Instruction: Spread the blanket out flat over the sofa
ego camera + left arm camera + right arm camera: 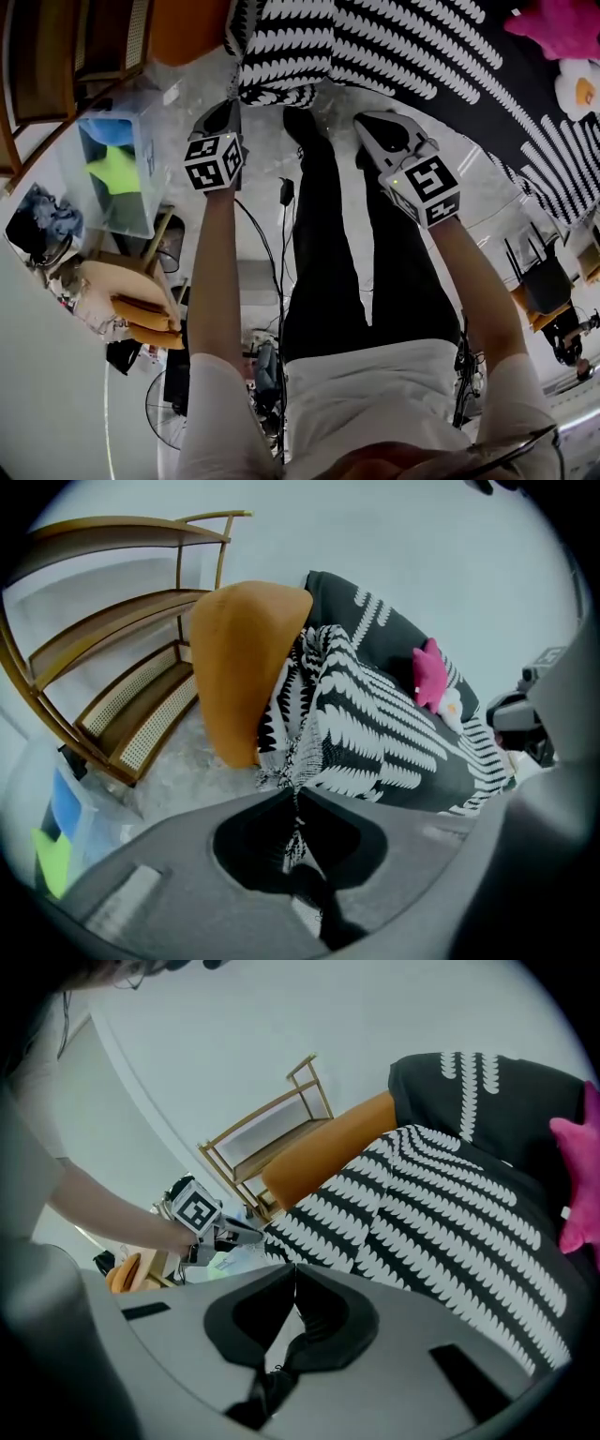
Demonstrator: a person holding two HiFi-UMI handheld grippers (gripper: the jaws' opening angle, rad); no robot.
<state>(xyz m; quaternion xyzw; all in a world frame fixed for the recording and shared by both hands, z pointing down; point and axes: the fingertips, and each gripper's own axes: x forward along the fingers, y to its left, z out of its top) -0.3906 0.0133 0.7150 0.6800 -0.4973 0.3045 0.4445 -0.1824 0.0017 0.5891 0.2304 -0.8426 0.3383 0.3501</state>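
Observation:
A black-and-white patterned blanket (394, 47) lies over the sofa, whose orange arm (187, 28) shows at the top left. My left gripper (232, 105) is shut on the blanket's bunched near edge. In the left gripper view the fabric (375, 733) runs down between the closed jaws of that gripper (293, 794), beside the orange arm (239, 667). My right gripper (363, 122) is a little to the right, just below the blanket's edge. In the right gripper view this gripper (295, 1269) is closed, with dark fabric in the gap behind the tips and the blanket (450, 1232) beyond.
A pink cushion (562, 28) and a white plush (579, 89) lie on the blanket at the right. A wooden shelf (56, 56) and a clear plastic box (117, 169) stand left of the sofa. A fan (169, 408) and cables are by the person's legs.

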